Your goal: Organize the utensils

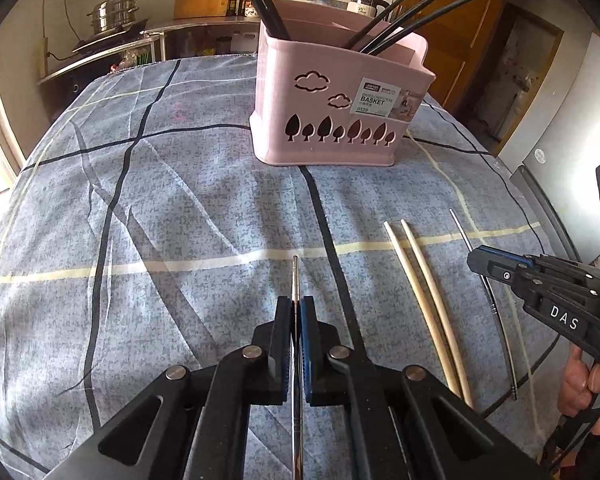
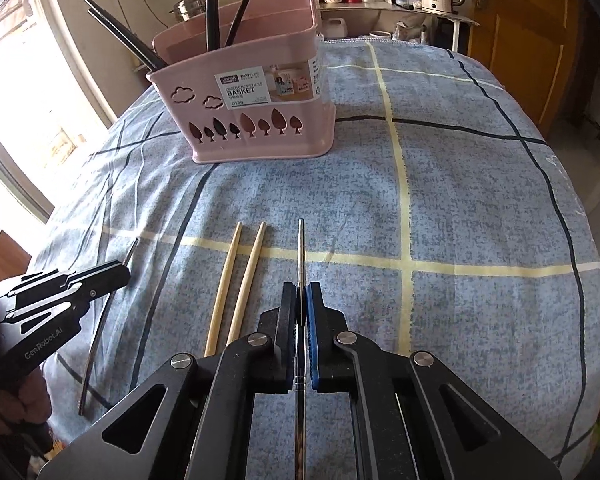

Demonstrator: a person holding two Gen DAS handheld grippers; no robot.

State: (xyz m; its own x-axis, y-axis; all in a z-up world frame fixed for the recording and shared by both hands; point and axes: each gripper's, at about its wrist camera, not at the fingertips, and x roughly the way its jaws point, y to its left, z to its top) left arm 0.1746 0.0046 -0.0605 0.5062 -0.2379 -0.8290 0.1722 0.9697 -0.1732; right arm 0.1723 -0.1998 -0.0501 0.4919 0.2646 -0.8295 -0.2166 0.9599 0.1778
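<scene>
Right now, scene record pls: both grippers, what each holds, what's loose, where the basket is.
left hand-held gripper: shut on a metal chopstick
right hand-held gripper: shut on a second metal chopstick
loose on cloth: two wooden chopsticks, side by side between the two grippers
pink basket: upright at the far side of the checked tablecloth
basket contents: several black chopsticks, leaning
</scene>
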